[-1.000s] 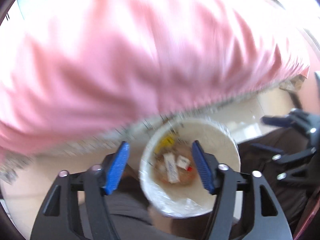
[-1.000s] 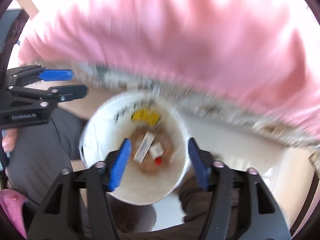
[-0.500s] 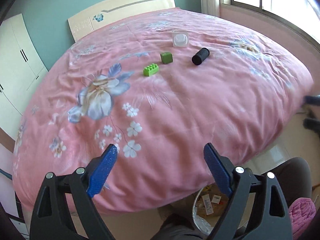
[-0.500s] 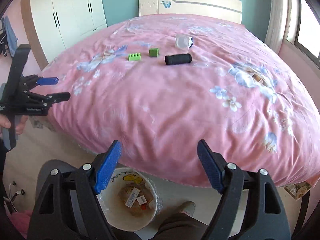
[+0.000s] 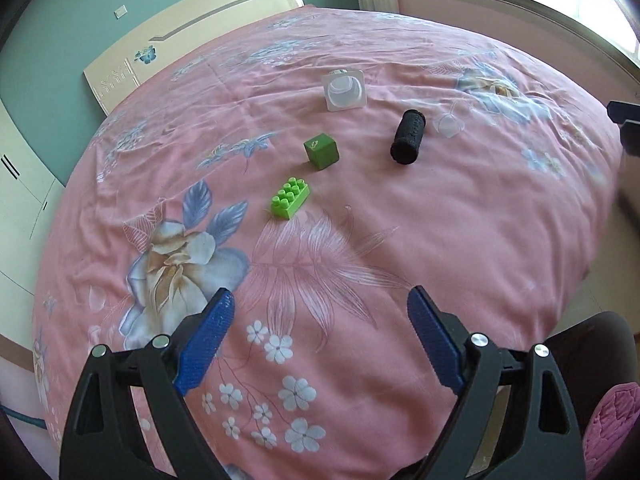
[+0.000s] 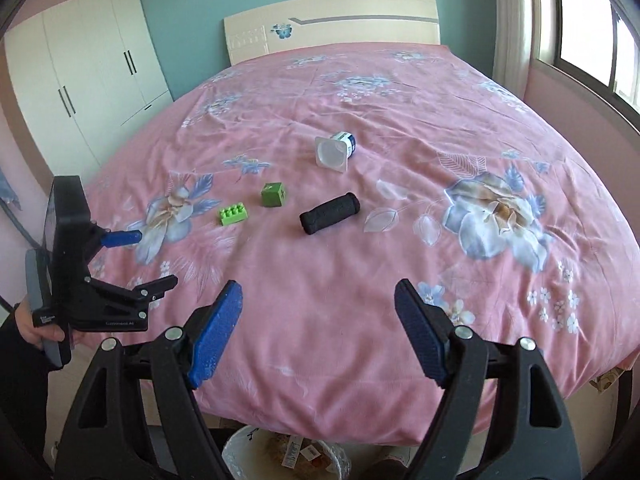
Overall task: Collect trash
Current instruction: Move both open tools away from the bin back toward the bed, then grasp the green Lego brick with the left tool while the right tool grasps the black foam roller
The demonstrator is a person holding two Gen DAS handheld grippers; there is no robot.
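The clear plastic yogurt cup [image 6: 335, 153] is lying tipped on the pink floral bedspread [image 6: 400, 280], beyond the black foam roller [image 6: 330, 213]. Both the left gripper [image 5: 320, 344] and right gripper [image 6: 318, 332] are hovering spread wide, holding nothing. The cup is probably light and crushable; pinch gently across its square rim.

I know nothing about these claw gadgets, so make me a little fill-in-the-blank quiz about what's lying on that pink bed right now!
1. The studded toy brick on the bedspread is coloured ____.
2. The dark roller lying on its side is coloured ____.
3. The jaws of the right claw stand ____, holding nothing.
4. The trash bin sits on the floor below the foot of the ____.

Missing words: green; black; open; bed
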